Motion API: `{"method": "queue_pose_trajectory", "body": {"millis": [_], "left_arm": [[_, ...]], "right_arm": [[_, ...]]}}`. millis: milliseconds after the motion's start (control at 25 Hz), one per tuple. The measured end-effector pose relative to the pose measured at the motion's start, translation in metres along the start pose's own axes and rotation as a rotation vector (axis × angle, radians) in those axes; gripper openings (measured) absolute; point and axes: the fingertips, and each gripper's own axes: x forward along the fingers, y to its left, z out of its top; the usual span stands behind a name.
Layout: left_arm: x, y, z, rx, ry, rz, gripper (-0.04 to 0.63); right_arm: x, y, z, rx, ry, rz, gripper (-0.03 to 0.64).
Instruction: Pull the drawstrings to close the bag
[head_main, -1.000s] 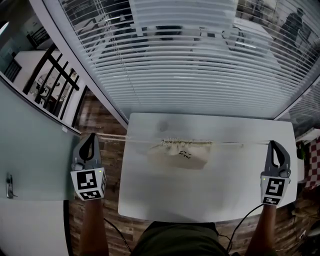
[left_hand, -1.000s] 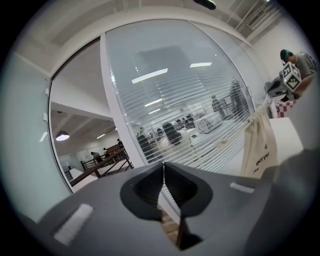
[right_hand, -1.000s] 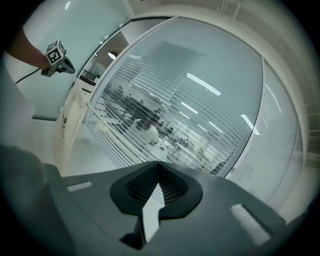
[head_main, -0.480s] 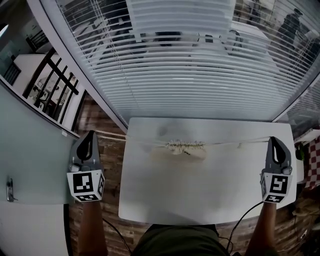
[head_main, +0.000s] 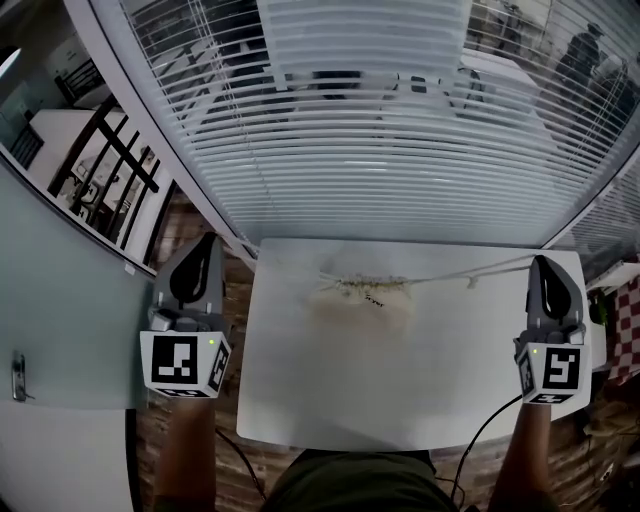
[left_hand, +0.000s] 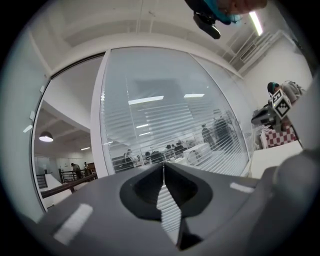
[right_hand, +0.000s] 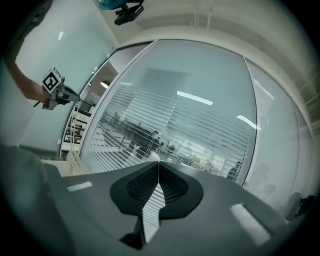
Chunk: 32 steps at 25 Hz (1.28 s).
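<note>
Left claw (head_main: 207, 238) and right claw (head_main: 543, 260) pinched shut (bag (head_main: 365, 297) cinched on table (head_main: 400, 385)).

**No legible writing in view**

Nothing here can be read as words or numbers. The drawstring bag (head_main: 365, 300) carries a small dark print (head_main: 373, 299) on its front, too small and blurred to make out. To the bag's left, the cube (head_main: 183, 362) on the left claw (head_main: 207, 243) shows a black-and-white square marker, a pattern without lettering. To the bag's right, the cube (head_main: 555, 372) on the right claw (head_main: 541, 262) shows another.
</note>
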Motion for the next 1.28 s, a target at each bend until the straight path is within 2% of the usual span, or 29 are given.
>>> {"method": "queue_pose_trajectory", "body": {"millis": [440,1280], "left_arm": [[0.0,-0.022,0.03,0.028,-0.058,-0.047,0.014],[-0.006,-0.023,0.034,0.024,-0.062,-0.046,0.014]], "right_arm": [[-0.004,0.013,0.028,-0.015,-0.053,0.021,0.015],[-0.007,0.014,0.031,-0.023,-0.047,0.017,0.015]]}}
